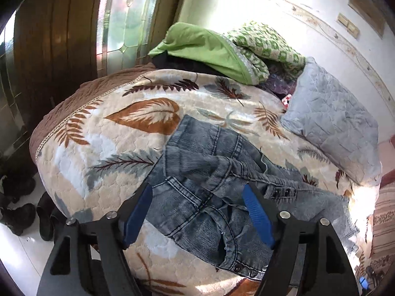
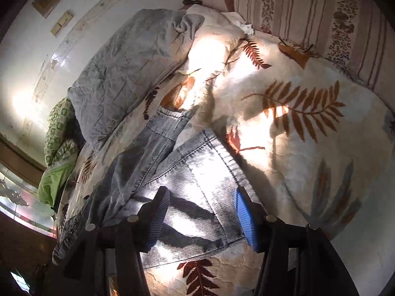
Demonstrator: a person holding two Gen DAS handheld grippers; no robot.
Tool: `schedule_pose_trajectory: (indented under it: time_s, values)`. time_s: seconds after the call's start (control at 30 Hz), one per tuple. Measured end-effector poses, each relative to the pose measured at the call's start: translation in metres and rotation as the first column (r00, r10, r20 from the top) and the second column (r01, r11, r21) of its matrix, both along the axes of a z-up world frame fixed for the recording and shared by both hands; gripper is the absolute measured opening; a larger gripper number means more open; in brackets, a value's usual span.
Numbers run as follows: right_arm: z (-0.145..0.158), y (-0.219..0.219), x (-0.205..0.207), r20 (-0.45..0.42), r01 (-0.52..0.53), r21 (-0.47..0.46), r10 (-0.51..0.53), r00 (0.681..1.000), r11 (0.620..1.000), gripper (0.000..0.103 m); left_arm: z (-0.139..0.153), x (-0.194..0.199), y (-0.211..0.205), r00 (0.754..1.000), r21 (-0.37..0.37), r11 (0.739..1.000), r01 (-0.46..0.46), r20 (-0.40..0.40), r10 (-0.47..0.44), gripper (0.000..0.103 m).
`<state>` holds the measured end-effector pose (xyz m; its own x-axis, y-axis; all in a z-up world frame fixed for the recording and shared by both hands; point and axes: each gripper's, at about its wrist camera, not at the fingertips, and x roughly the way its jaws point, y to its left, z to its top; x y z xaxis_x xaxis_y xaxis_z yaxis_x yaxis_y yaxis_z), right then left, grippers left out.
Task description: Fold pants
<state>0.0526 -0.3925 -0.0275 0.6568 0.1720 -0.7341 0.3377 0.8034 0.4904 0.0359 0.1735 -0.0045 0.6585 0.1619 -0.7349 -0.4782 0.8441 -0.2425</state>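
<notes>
Grey-blue denim pants (image 1: 209, 177) lie crumpled on a leaf-print bedspread (image 1: 98, 148), waistband with dark buttons toward the near edge. My left gripper (image 1: 197, 197) is open, hovering just above the pants' waist area with blue pads (image 1: 256, 212) either side. In the right wrist view the pant legs (image 2: 192, 172) stretch across the bedspread (image 2: 308, 148) in patchy sunlight. My right gripper (image 2: 202, 202) is open above a leg end, holding nothing.
A grey quilted pillow (image 1: 330, 123) lies at the bed's far right, also in the right wrist view (image 2: 123, 74). A green blanket pile (image 1: 222, 49) sits at the far end. Dark shoes (image 1: 22, 209) stand on the floor at left. A striped cushion (image 2: 308, 12) borders the bed.
</notes>
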Motion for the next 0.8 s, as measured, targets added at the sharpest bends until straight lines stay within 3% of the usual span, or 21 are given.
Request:
schedule_pose_trajectory:
  time_s: [0.07,0.13,0.17,0.23,0.3,0.37,0.43,0.57,0.7,0.77,0.8]
  values:
    - [-0.023,0.012,0.015,-0.07,-0.049,0.023,0.05,0.996,0.999,0.058,-0.025,0.017,-0.006,0.995,-0.019,0.999,0.05,-0.087,-0.051,0.078]
    - [-0.056,0.015,0.027,-0.213,-0.057,0.059,0.069,0.975,0.997,0.058,-0.063,0.033,-0.002,0.964,-0.099,0.993,0.067,-0.251,-0.09,0.077]
    - [-0.062,0.014,0.027,-0.218,-0.054,0.072,0.069,0.973,0.996,0.059,-0.07,0.034,0.003,0.957,-0.113,0.992,0.062,-0.274,-0.092,0.077]
    - [-0.052,0.013,0.025,-0.191,-0.056,0.052,0.065,0.979,0.997,0.058,-0.057,0.026,0.013,0.976,-0.09,0.995,0.033,-0.21,-0.052,0.077]
    - [-0.04,0.012,0.028,-0.167,-0.061,0.033,0.066,0.984,0.998,0.058,-0.036,0.02,0.028,0.993,-0.133,0.991,0.006,-0.114,-0.021,0.077]
    - [-0.028,0.012,0.035,-0.144,-0.078,-0.01,0.076,0.987,0.997,0.058,-0.017,0.02,0.041,0.999,-0.111,0.994,-0.018,-0.049,0.012,0.078]
    - [-0.017,0.014,0.042,-0.117,-0.092,-0.04,0.087,0.989,0.995,0.058,-0.014,0.027,0.053,0.997,-0.093,0.995,-0.036,-0.07,0.03,0.078]
    - [-0.01,0.024,0.061,-0.081,-0.156,0.005,0.156,0.985,0.988,0.058,-0.032,0.036,0.068,0.99,-0.237,0.969,-0.065,-0.135,0.033,0.078]
    - [0.0,0.014,0.09,-0.07,-0.122,0.075,0.127,0.989,0.99,0.058,-0.028,0.038,0.071,0.993,-0.27,0.958,-0.099,-0.084,0.079,0.078]
    - [0.011,0.01,0.112,-0.046,-0.131,0.038,0.132,0.99,0.991,0.058,-0.03,0.046,0.072,0.993,-0.276,0.956,-0.097,-0.088,0.075,0.078]
    - [0.015,0.011,0.126,-0.05,-0.15,-0.012,0.149,0.988,0.989,0.058,-0.032,0.05,0.073,0.994,-0.29,0.952,-0.093,-0.089,0.07,0.071]
